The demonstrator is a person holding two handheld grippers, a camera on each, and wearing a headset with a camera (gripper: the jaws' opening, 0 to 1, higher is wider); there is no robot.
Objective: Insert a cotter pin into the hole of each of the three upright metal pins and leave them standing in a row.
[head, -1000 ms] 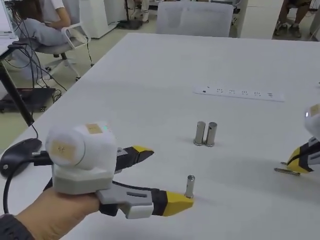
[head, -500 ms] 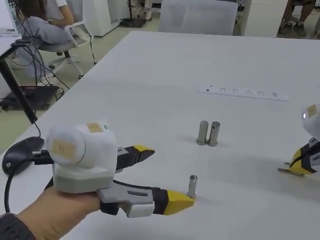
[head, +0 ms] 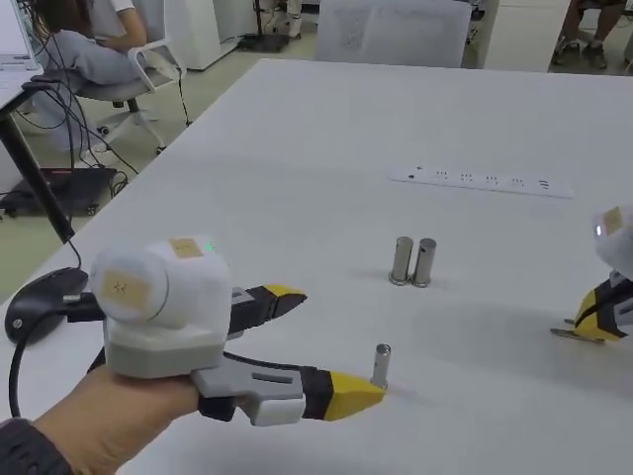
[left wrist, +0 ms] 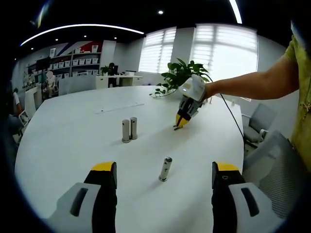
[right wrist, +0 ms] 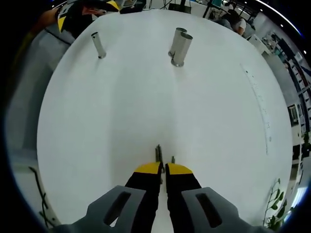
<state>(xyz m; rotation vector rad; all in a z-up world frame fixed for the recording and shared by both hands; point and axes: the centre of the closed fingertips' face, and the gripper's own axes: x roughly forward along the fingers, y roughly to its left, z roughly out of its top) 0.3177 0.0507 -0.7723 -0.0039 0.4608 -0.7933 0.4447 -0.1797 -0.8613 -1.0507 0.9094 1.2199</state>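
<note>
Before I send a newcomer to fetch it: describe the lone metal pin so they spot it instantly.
On the white table, nearer than the power strip, the lone metal pin stands by the left gripper's yellow tip. Unlike the two paired pins behind, it stands alone.

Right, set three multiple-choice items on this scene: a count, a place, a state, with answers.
1. Upright metal pins: A two; B three; C five.
2. The lone pin stands: A just ahead of the left gripper; B touching the other two; C on a chair.
3. The right gripper is: A wide open; B shut on a cotter pin; C shut on a metal pin.
Key: B, two together plus one alone; A, it stands before the open jaws; B, closed jaws pinch the thin pin.
</note>
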